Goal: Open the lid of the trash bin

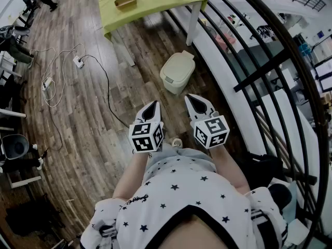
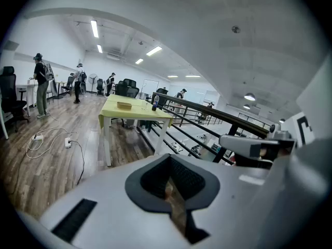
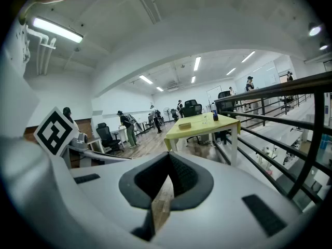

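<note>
Trash bin sits closed on the floor just past the left gripper and right gripper, both pinched shut and empty, so I'd go in low and nudge up the lid by its near edge.

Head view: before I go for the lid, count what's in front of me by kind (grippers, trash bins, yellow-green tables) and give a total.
Grippers: 2 (left gripper, right gripper)
Trash bin: 1, lid down
Yellow-green table: 1
Total: 4
</note>
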`<state>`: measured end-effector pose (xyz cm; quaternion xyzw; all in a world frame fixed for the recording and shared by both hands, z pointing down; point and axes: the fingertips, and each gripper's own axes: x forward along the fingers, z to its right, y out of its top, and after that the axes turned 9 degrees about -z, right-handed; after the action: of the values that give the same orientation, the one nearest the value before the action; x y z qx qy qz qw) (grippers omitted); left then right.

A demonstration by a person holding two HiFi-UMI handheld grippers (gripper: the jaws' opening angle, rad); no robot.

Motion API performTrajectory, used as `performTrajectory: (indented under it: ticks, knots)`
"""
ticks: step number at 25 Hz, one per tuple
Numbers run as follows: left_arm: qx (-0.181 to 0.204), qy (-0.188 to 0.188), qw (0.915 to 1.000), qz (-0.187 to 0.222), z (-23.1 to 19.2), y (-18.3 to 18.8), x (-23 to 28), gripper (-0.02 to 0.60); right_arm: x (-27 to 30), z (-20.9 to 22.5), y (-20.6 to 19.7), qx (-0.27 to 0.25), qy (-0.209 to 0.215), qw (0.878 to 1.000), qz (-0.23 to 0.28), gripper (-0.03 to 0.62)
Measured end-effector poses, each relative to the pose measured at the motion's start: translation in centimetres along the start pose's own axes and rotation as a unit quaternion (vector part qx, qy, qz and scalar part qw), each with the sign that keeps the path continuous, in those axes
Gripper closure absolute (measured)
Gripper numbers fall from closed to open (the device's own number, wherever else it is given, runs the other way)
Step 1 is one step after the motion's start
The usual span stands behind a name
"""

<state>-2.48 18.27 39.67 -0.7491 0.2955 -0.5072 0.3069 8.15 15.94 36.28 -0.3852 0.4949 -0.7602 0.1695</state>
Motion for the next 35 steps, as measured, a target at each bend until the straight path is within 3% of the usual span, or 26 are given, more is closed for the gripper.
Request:
performTrajectory:
  ticks: [14, 27, 35]
  knots:
    - [0.015, -0.003, 0.9999, 0.004, 1.4, -1.2, -0.9, 0.571, -1.8, -0.8, -1.0, -0.02, 0.003, 1.0, 0.0, 0.6]
    - [0.003, 0.011, 0.9999, -0.002, 0.5, -2.0, -1.8, 0.571, -1.4, -1.7, -1.9, 0.014, 0.016, 1.0, -0.002, 0.6]
    - [0.001, 0.009, 0.9998, -0.015, -1.4, -1.1, 0.1, 0.571, 0.3, 0.0, -1.9, 0.028, -0.009, 1.0, -0.011, 0.6]
